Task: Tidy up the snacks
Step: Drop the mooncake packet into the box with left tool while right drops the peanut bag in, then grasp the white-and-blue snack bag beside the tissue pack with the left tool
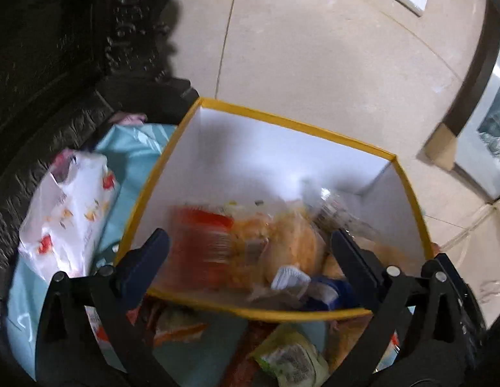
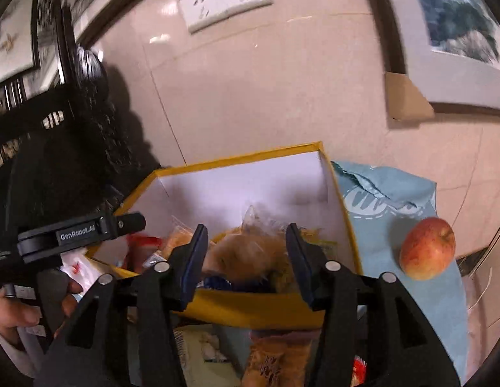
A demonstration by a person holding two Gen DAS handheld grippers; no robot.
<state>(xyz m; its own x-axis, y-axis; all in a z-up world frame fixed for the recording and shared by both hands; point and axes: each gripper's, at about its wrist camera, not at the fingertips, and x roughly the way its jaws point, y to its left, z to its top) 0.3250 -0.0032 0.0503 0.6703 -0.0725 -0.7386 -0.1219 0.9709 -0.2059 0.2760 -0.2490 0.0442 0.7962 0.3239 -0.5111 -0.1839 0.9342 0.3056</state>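
A yellow-rimmed box (image 1: 282, 122) with white inner walls stands on a light blue cloth (image 1: 133, 151). Inside it lie blurred snack packets: a red one (image 1: 204, 235) and an orange one (image 1: 291, 238). My left gripper (image 1: 250, 251) hangs over the box's near edge, open wide, with nothing pressed between its fingers. My right gripper (image 2: 246, 242) is over the same box (image 2: 233, 161), open, with the orange packet (image 2: 250, 251) lying beyond its fingers and no pad touching it. A white packet (image 1: 69, 213) with red and orange marks lies left of the box.
More packets, one green (image 1: 291, 358), lie in front of the box. An apple (image 2: 427, 248) rests on the cloth to the right. Dark carved furniture (image 1: 56, 64) stands at the left. Behind are a tiled wall with sockets (image 2: 224, 0) and a leaning framed picture (image 2: 459, 32). A hand (image 2: 14, 316) shows at lower left.
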